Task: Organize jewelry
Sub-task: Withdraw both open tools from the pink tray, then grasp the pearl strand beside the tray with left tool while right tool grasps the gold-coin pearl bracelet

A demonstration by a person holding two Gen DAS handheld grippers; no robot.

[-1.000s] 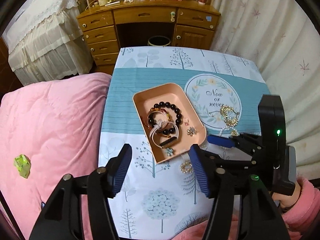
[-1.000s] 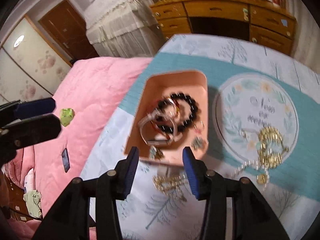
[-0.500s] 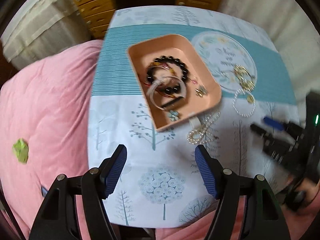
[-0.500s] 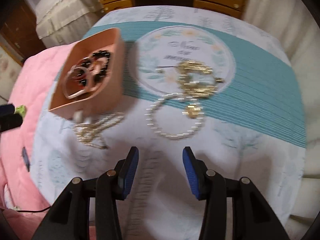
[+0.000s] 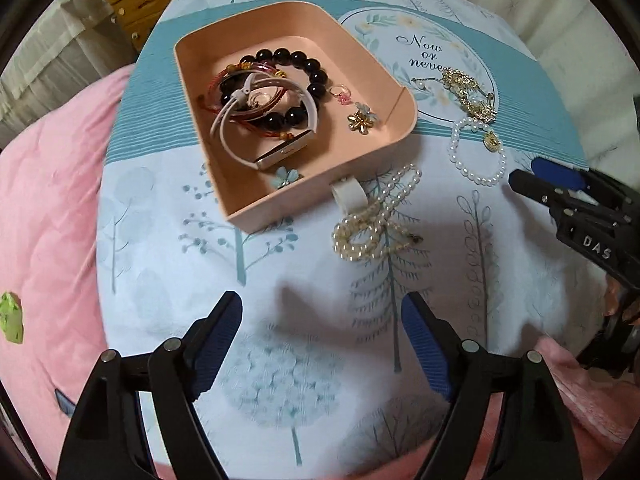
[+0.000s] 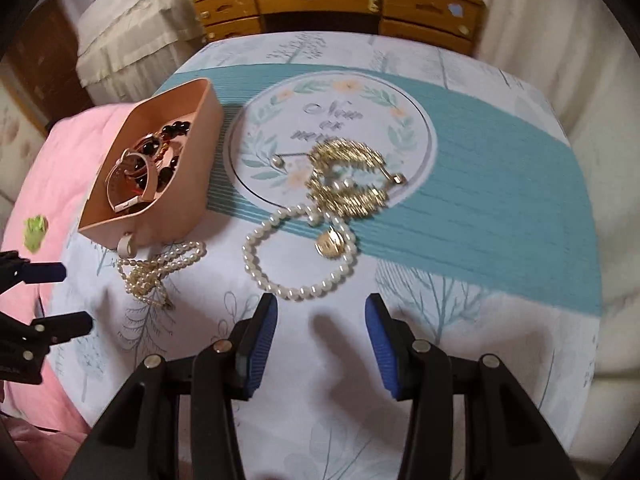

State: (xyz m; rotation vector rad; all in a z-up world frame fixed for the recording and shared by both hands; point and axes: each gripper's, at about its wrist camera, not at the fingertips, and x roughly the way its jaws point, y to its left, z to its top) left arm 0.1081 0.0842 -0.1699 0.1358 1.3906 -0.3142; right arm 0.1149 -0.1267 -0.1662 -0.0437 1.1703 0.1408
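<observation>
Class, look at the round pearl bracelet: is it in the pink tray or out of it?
Out. The pearl bracelet lies spread in a loop on the tablecloth, right of the tray, just ahead of the open right gripper.

I see a tree-print tablecloth with a teal band, a pink quilt at its left carrying a small green scrap, and a wooden drawer desk beyond.

Peach tray holds a black bead bracelet, a white watch and small charms. Beside it on the cloth lie a bunched pearl strand, a pearl bracelet and a gold chain.
</observation>
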